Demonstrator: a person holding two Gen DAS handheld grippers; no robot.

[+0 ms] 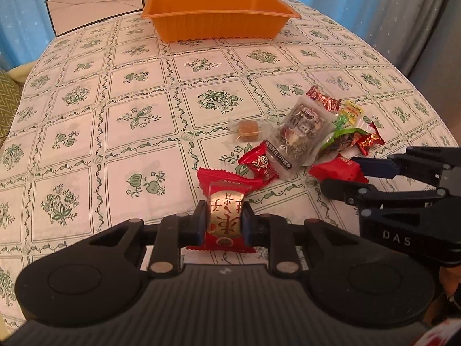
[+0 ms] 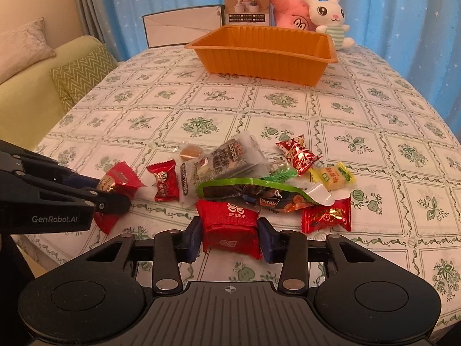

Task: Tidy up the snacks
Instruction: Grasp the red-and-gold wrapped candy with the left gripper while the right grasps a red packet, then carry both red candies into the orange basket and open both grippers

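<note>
My left gripper is shut on a red packet with a gold label, held near the table's front edge; the right wrist view shows this gripper and its packet at the left. My right gripper has its blue pads against both sides of a plain red packet at the near edge of the snack pile. That pile holds a clear pack of dark snacks, a green bag, a yellow candy and several red candies. An orange tray stands at the back with nothing showing inside it.
Behind the tray are two plush toys, a printed box and a white folded card. A sofa with a zigzag cushion lies past the table's left edge. Floral tablecloth stretches between pile and tray.
</note>
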